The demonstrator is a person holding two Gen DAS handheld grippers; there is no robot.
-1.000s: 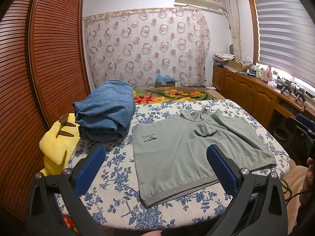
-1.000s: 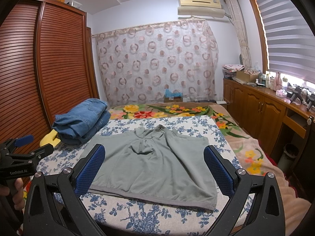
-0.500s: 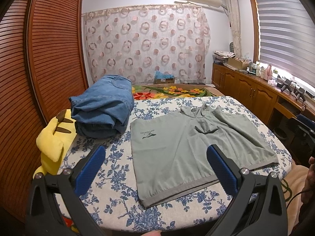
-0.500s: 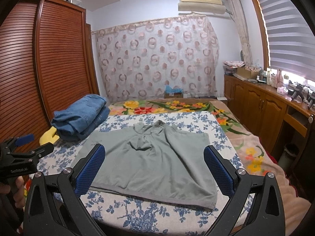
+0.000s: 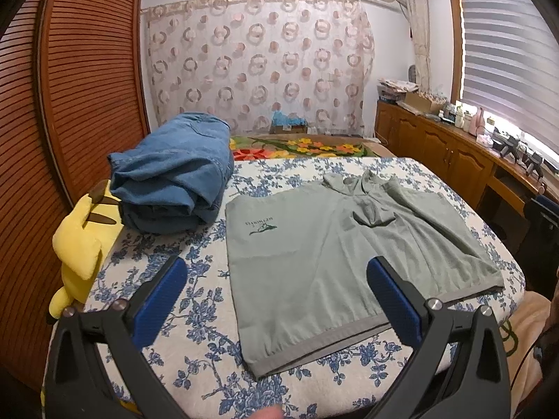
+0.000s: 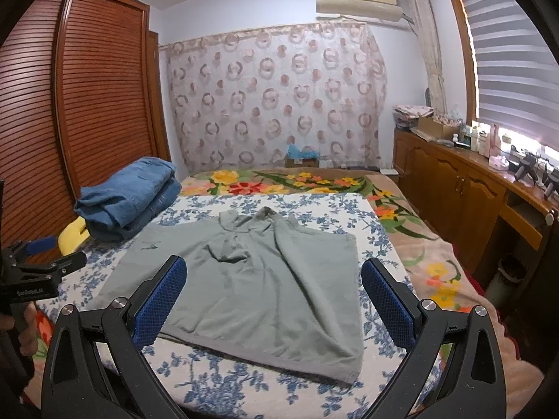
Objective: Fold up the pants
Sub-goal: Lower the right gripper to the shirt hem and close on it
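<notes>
A grey-green garment (image 5: 335, 255) lies spread flat on the blue-flowered bed cover (image 5: 195, 314); it also shows in the right wrist view (image 6: 258, 279). It has a hem band at the near edge, a collar at the far end and a small dark logo at its left. My left gripper (image 5: 276, 279) is open and empty above the near edge of the bed. My right gripper (image 6: 272, 279) is open and empty above the garment's near hem. The left gripper also shows at the left of the right wrist view (image 6: 38, 262).
A pile of folded blue jeans (image 5: 174, 178) sits at the bed's far left, seen also in the right wrist view (image 6: 129, 195). A yellow plush toy (image 5: 80, 244) lies by the wooden slatted wardrobe (image 5: 70, 104). Wooden cabinets (image 6: 471, 195) line the right wall.
Both wrist views have crept closer to the bed and tilted slightly down. The garment has not moved. Both grippers stay open.
</notes>
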